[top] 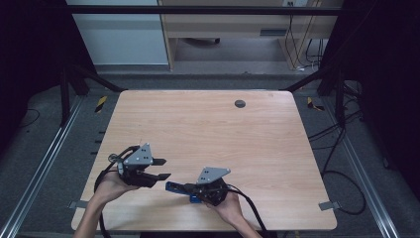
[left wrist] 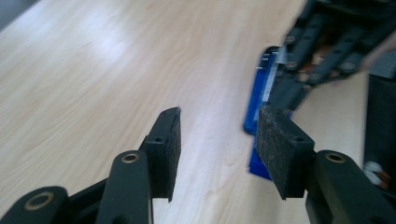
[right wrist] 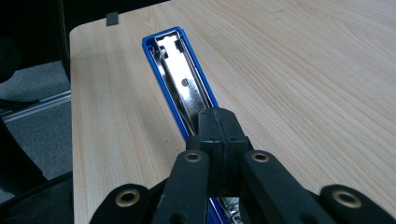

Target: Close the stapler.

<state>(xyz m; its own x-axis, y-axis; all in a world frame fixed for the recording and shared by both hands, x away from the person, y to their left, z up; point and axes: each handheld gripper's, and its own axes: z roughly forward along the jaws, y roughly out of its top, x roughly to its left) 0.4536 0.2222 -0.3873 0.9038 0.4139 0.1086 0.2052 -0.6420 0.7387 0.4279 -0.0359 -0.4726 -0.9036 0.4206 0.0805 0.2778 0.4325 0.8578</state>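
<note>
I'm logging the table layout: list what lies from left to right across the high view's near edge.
left gripper → blue stapler → right gripper

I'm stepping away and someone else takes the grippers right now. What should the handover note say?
Right gripper: jaws shut on the blue stapler, which lies opened out on the table near the front edge, its metal staple channel facing up.
Left gripper: open, empty, just left of the stapler and aimed at it.
Done: stapler opened and pinned down by the right gripper.
Left: probably the left gripper moves in to work on the stapler; no staples or paper are in sight.
</note>
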